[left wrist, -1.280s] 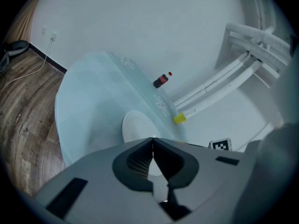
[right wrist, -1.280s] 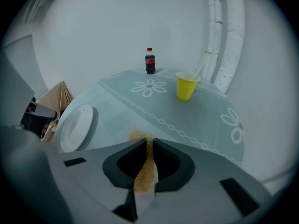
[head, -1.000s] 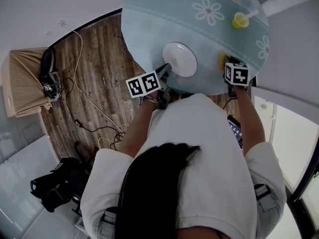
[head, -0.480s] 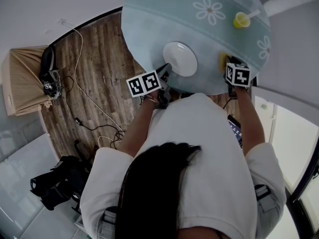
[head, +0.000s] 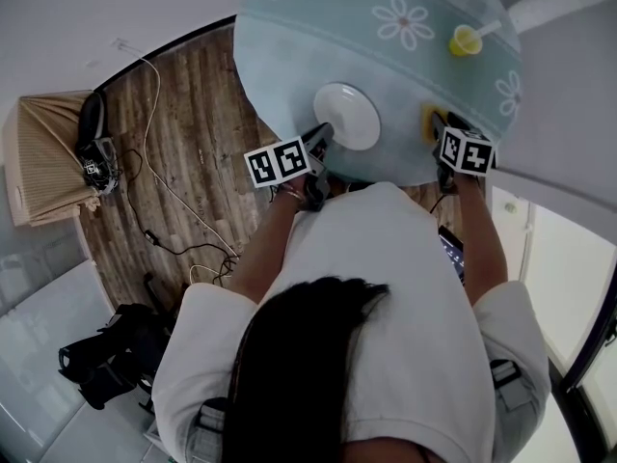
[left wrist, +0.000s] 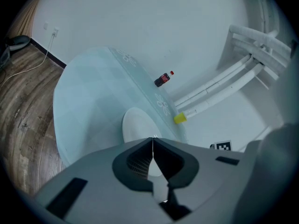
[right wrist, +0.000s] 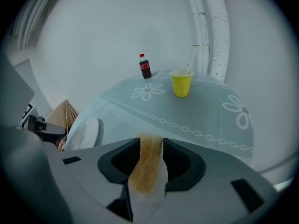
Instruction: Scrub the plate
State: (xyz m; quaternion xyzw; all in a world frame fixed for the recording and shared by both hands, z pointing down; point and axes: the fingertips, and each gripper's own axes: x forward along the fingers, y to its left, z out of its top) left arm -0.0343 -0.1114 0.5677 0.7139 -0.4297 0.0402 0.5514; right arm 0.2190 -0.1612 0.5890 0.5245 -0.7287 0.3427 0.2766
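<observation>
Fingers of the left gripper are pressed together at the near-left rim of the round white plate, a hold on it being indiscernible; the right gripper jaws, having just been opening, flank a yellow-brown sponge touching both, right of the plate; the far yellow cup holds a pale straw.

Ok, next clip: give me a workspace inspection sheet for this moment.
Surface: round table in pale blue daisy-print cloth.
Job's things: white round plate near the person's edge; yellow-brown-topped white sponge.
Clutter: yellow plastic cup, dark red-capped bottle, far side.
Grippers: left gripper shut at the plate's rim; right gripper on the sponge, jaws have just been opening.
Cables: white cable across the floor.
Surroundings: wooden plank floor, black gear.
</observation>
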